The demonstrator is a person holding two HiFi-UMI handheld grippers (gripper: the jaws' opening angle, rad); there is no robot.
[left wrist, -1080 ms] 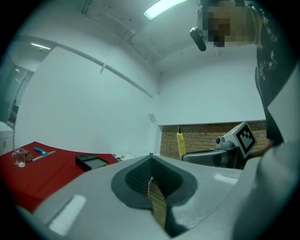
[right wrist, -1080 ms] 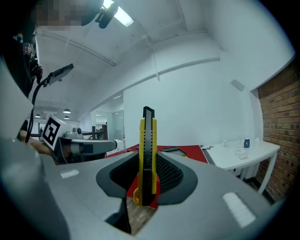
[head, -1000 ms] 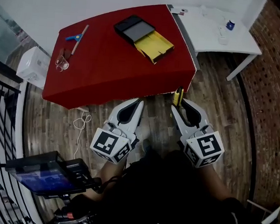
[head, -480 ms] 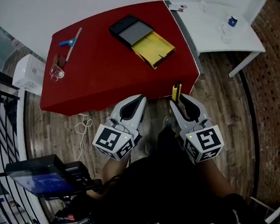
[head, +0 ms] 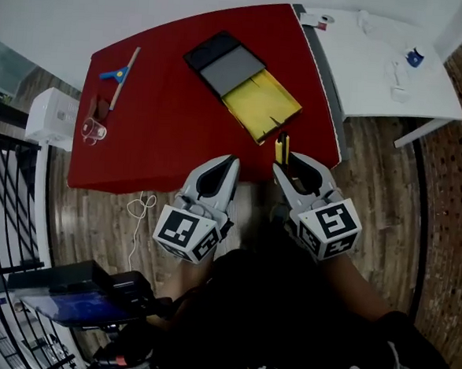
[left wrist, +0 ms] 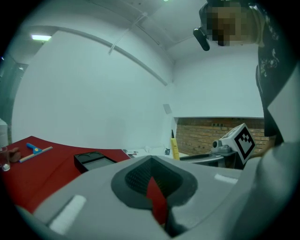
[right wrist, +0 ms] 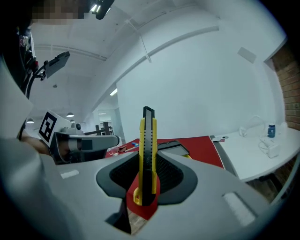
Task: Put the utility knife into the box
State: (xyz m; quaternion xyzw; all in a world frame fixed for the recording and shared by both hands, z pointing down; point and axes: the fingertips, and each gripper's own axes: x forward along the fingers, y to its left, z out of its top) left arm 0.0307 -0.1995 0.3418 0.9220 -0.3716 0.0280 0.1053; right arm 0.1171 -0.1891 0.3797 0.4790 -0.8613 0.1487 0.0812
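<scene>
On the red table [head: 156,127] lies the box: an open yellow tray [head: 260,103] joined to a black lid [head: 224,57]. My right gripper [head: 285,161] is shut on the yellow utility knife [head: 281,148], which stands upright between the jaws [right wrist: 147,154], its tip just short of the tray's near corner. My left gripper [head: 229,164] hovers at the table's near edge, left of the knife, its jaws shut with nothing between them. The left gripper view shows the black lid [left wrist: 93,161] and the knife [left wrist: 174,147] off to the right.
A blue-handled tool [head: 121,68] and a small glass [head: 93,129] lie at the table's left end. A white table [head: 374,56] adjoins on the right, a white appliance [head: 53,116] and black railing stand left. A cable [head: 140,207] lies on the wooden floor.
Both grippers have moved forward to the table's near edge. The knife, still held, now reaches over the edge close to the yellow tray.
</scene>
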